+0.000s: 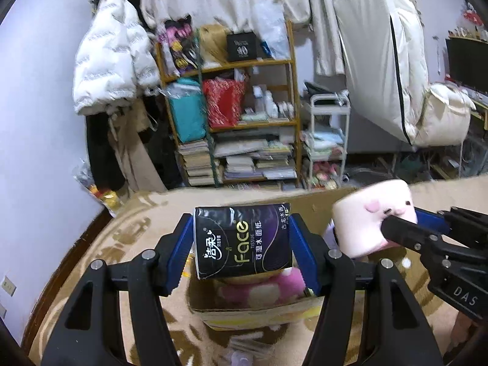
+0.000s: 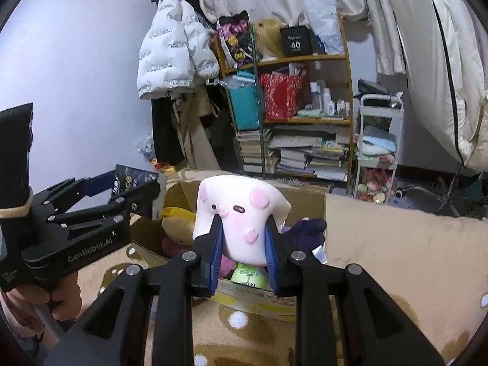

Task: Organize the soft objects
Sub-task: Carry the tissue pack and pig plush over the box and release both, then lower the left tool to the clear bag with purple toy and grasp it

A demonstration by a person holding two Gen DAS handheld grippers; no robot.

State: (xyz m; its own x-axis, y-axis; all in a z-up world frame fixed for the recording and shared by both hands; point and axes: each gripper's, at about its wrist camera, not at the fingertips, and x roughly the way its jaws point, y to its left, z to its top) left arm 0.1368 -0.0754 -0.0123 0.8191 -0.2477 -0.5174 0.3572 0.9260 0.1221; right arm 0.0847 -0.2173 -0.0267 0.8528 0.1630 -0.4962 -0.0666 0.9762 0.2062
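My left gripper (image 1: 242,238) is shut on a black pack of face tissues (image 1: 242,239), held over an open cardboard box (image 1: 253,311). A pink plush (image 1: 262,286) lies inside the box under the pack. My right gripper (image 2: 243,231) is shut on a white squishy toy with pink spots (image 2: 241,213), squeezing its lower half above the same box (image 2: 305,201). In the box I see a yellow plush (image 2: 177,222), a dark purple plush (image 2: 308,231) and a green pack (image 2: 248,276). In the left wrist view the white toy (image 1: 372,213) hangs at the right.
The box stands on a beige patterned blanket (image 2: 396,238). Behind it are a wooden shelf (image 1: 231,103) crammed with books and bags, a white cart (image 1: 328,140), a white puffer jacket (image 1: 113,64) on the wall and pale hanging bedding (image 1: 387,58). A person's hand (image 2: 58,299) holds the left gripper.
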